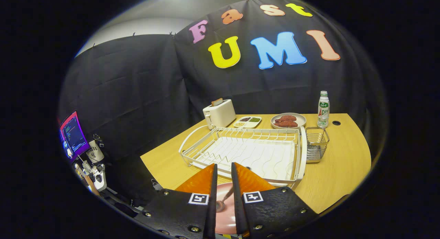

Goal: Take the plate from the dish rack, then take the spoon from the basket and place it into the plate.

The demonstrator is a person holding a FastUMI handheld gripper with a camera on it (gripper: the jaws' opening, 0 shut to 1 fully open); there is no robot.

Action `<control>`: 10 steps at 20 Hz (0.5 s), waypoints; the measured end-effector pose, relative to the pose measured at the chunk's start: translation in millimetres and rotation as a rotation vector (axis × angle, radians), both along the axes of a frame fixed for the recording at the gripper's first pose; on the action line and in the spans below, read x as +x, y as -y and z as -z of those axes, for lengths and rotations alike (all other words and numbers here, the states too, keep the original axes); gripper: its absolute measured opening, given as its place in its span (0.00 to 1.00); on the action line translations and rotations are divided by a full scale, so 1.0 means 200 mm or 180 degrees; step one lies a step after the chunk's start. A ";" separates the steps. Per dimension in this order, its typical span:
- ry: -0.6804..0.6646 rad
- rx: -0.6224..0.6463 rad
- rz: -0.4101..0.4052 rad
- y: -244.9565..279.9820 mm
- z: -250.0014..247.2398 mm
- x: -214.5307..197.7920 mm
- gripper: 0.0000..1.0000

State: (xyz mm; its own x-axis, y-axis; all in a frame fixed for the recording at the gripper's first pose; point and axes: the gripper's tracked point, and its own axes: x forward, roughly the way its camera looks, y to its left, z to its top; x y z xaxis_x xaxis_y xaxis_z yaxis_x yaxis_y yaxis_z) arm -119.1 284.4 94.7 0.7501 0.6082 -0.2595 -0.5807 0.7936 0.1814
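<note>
My gripper (224, 165) hangs over the near edge of the wooden table (337, 170), its fingers a narrow gap apart. Through that gap, below the fingers, shows a pink plate (227, 216). A small spoon (221, 204) lies on the plate, bowl toward me and handle slanting up toward the right finger; neither finger visibly presses on it. Just beyond the fingertips stands the white wire dish rack (247, 153) with nothing in its slots. The wire basket (316, 143) hangs at the rack's right end.
At the back of the table stand a white toaster (220, 113), a divided snack tray (247, 121), a grey plate of sausages (288, 120) and a bottle (323, 109). Off the table to the left are a lit monitor (74, 136) and some gear.
</note>
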 end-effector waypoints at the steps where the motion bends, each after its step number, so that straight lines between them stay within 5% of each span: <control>1: 0.0064 -0.0009 0.0026 0.01 -0.03 0.00 0.22; 10: 0.0865 0.0096 0.0557 0.30 -0.62 0.12 0.22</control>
State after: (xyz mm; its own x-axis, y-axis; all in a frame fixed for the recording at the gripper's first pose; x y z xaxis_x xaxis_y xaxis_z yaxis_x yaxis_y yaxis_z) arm -95.3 224.9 218.2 0.8833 0.4683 -0.0191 -0.4664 0.8823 0.0633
